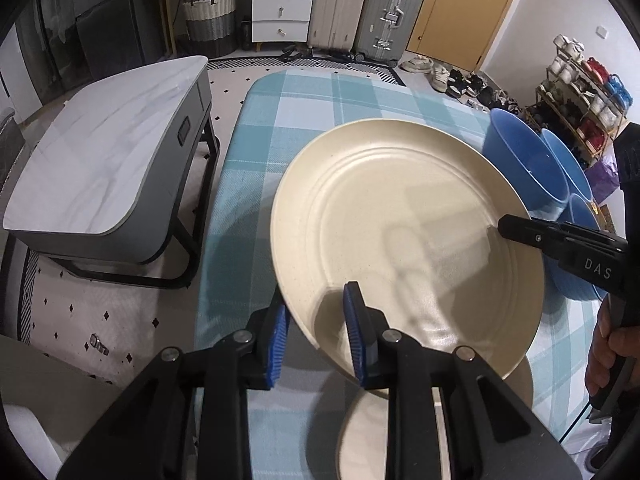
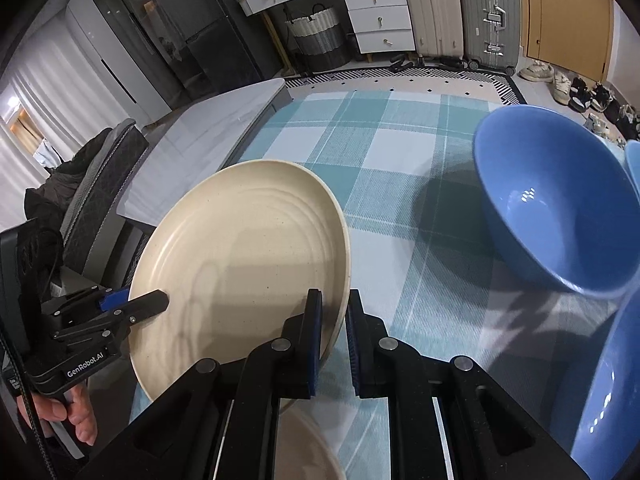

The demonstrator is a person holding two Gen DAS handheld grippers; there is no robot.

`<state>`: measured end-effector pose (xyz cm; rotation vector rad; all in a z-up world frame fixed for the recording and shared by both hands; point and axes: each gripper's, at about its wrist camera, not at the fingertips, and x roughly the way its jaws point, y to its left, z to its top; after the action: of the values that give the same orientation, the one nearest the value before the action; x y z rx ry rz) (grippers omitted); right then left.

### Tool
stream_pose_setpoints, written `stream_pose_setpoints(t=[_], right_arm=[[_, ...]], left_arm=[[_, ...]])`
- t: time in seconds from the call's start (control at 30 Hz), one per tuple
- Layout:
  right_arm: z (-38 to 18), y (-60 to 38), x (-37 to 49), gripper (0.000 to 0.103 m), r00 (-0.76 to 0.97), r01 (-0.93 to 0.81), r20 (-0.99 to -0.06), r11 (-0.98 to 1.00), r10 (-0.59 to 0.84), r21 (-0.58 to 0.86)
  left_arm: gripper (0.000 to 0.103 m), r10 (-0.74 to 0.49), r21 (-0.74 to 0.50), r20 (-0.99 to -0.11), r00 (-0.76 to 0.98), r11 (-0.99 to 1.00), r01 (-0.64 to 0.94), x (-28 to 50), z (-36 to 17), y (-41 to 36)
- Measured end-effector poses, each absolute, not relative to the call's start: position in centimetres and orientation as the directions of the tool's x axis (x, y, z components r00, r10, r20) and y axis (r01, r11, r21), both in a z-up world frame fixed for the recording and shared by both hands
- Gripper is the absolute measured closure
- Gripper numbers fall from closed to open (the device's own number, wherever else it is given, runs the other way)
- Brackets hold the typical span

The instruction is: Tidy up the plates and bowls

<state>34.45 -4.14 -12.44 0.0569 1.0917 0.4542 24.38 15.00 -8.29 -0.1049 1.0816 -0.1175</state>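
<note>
Plaid blue-and-white cloth covers the worktop (image 1: 256, 128), which stands in a domestic room.

Left tool (image 1: 316, 340): its blue-padded jaws pinch the near rim of a cream plate (image 1: 400, 216), one pad above the rim and one below. In the right wrist view the same tool (image 2: 158, 300) enters from the left edge and grips the plate (image 2: 240, 272) on its left side; a hand (image 2: 76, 412) holds its handle.

Right tool (image 2: 334, 344): its jaws are pressed nearly together on the right rim of the same plate. In the left wrist view this tool (image 1: 504, 228) reaches in from the right, its tip on the plate rim, with a hand (image 1: 608, 360) on its grip.

Plate: held by both tools, tilted, clear of the cloth. A second cream plate (image 1: 372, 436) lies on the cloth directly beneath it, partly hidden by the tool bodies.

Bowls: a blue bowl (image 2: 560, 204) sits on the cloth to the right of the plate. Further blue bowls (image 1: 560, 168) are grouped beside it at the worktop's right edge.

Beyond the worktop: a grey marble-topped side table (image 1: 108, 160) stands to the left, two suitcases (image 1: 368, 8) stand against the far wall, and shoes (image 1: 460, 80) lie near a wooden door (image 1: 464, 4).
</note>
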Motion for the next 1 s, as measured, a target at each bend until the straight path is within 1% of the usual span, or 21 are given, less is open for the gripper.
stream_pose_setpoints(t=[0.57,0.9,1.0], right_arm=[[-10.6,-7.0,24.5,0.092,0.423,-0.34,-0.814,0.902,0.399,0.265],[-12.6,-8.6,19.5,0.092,0.42,-0.316,-0.801,0.896,0.427,0.312],[-13.6,-8.9,18.2,0.092,0.424,-0.311,-0.804,0.901,0.417,0.303]], left_arm=[[0.078,-0.142,-0.129,-0.855,0.499,0.99,0.062,16.2,-6.8,12.6],[0.078,-0.129,-0.115,-0.87,0.476,0.992,0.06,11.7,-9.0,11.3],[0.078,-0.125,-0.11,-0.878,0.462,0.992,0.06,11.2,-9.9,10.8]])
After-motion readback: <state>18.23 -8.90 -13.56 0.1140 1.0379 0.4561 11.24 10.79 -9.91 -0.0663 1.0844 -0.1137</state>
